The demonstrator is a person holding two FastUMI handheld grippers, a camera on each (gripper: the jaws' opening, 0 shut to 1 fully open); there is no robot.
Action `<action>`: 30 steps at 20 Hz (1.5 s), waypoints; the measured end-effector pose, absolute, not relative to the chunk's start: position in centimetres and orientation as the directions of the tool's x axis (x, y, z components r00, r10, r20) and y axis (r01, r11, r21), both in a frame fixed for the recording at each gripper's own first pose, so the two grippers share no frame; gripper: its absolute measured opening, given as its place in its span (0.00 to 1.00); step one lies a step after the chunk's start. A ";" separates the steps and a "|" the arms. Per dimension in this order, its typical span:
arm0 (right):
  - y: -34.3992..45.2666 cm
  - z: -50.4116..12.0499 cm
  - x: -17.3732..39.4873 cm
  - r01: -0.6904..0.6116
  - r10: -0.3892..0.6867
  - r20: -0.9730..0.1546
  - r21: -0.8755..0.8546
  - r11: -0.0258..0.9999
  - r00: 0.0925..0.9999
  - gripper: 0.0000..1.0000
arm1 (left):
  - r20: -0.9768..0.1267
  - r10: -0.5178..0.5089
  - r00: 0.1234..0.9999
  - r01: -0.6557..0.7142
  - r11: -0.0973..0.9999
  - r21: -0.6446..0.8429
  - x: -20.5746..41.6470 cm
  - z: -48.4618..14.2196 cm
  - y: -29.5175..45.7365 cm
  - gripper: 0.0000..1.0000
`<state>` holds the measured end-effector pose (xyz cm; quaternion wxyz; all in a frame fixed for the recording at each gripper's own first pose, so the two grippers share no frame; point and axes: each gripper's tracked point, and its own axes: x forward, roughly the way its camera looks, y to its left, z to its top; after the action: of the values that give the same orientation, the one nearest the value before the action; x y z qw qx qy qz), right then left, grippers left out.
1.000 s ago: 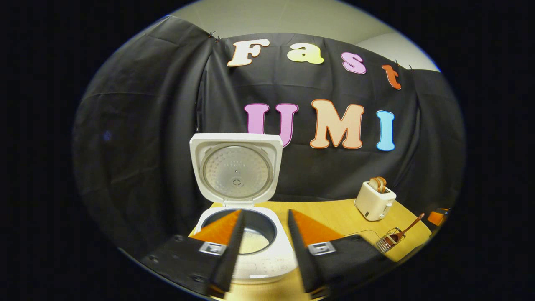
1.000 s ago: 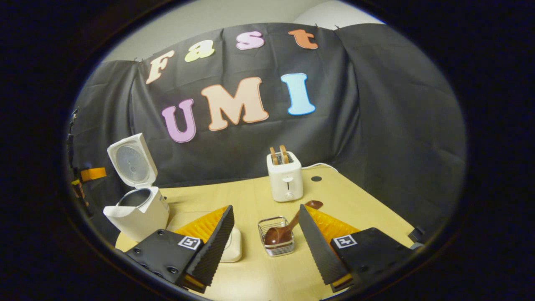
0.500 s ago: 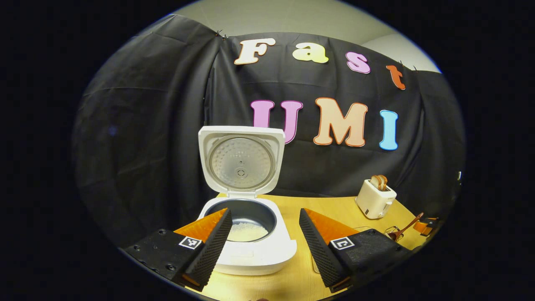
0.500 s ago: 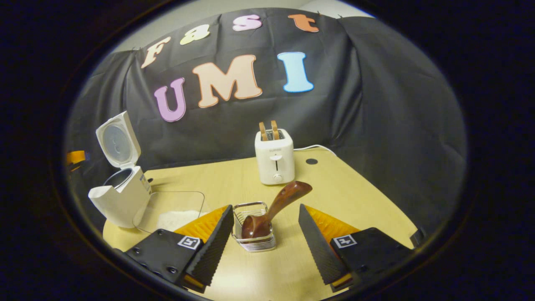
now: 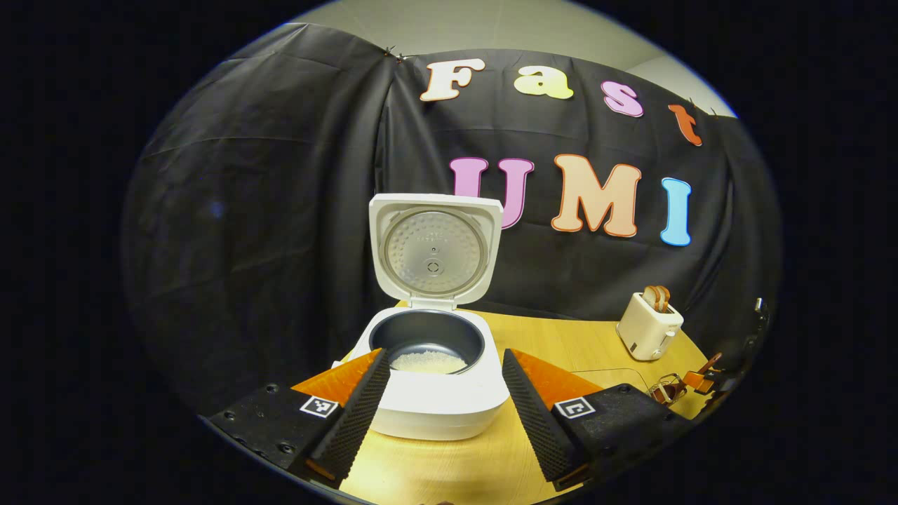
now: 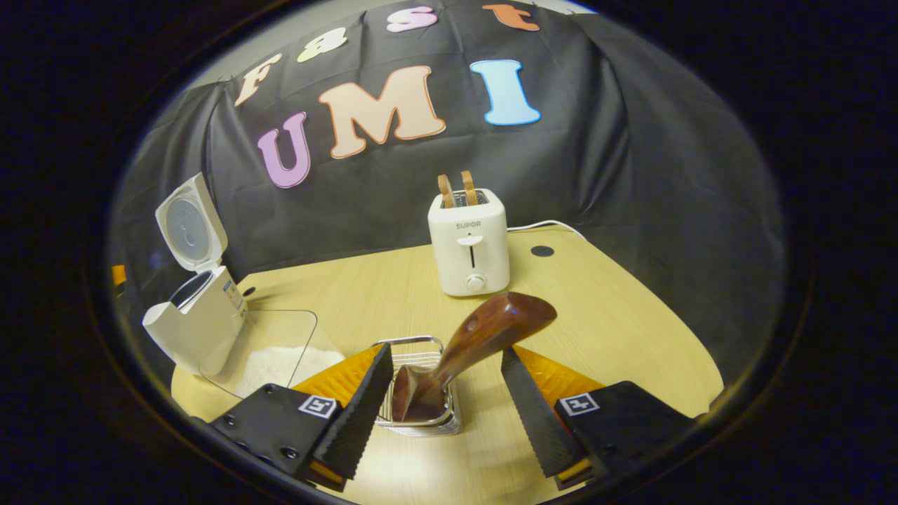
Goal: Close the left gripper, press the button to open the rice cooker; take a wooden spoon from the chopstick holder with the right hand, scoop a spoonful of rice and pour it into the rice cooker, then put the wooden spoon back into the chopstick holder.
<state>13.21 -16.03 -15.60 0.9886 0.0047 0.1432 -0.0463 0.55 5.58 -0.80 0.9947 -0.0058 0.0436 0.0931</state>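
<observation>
One wooden spoon (image 6: 484, 333) (two claws wide).

Bystanders on the wooden table

A white toaster (image 6: 469, 242) is standing upright near the back of the light wooden table (image 6: 617, 330), with two browned slices of toast (image 6: 455, 189) sticking up out of its slots. A white cord (image 6: 547, 226) is trailing from behind the toaster toward the black cloth wall (image 6: 631, 175), and a small dark round spot (image 6: 541, 250) is sitting on the tabletop just right of the toaster. In the left gripper view the same toaster (image 5: 649, 326) is showing far off at the right, standing on the table (image 5: 561, 344).
</observation>
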 end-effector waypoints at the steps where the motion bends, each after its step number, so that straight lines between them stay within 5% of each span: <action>1: -16.1 -15.5 13.7 0.091 -0.087 -0.278 0.001 0.996 0.957 0.98 | -0.087 0.196 0.977 -0.197 0.980 -0.004 0.2 -0.8 5.7 0.96; 8: -16.3 -15.9 16.0 0.088 -0.069 -0.299 0.052 0.995 0.952 0.70 | -0.070 0.233 0.970 -0.234 0.972 -0.008 -1.1 -0.6 5.8 0.95; 10: -16.4 -16.0 16.2 0.110 -0.072 -0.321 0.101 0.989 0.944 0.28 | -0.068 0.235 0.970 -0.236 0.972 -0.004 -1.3 -0.6 5.7 0.95; 23: -15.2 -15.6 16.4 0.132 -0.075 -0.338 0.150 0.980 0.938 0.19 | -0.076 0.205 0.976 -0.206 0.979 -0.002 -1.1 -0.9 5.2 0.96; 30: -14.2 -10.9 15.0 0.117 -0.090 -0.249 0.097 0.988 0.964 0.19 | -0.081 0.165 0.983 -0.167 0.986 -0.024 -1.2 -1.2 5.0 0.96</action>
<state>14.96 -14.23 -10.91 0.9895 0.0557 0.1230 -0.0523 -1.18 5.05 -1.20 0.9956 -0.0152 0.0392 0.0835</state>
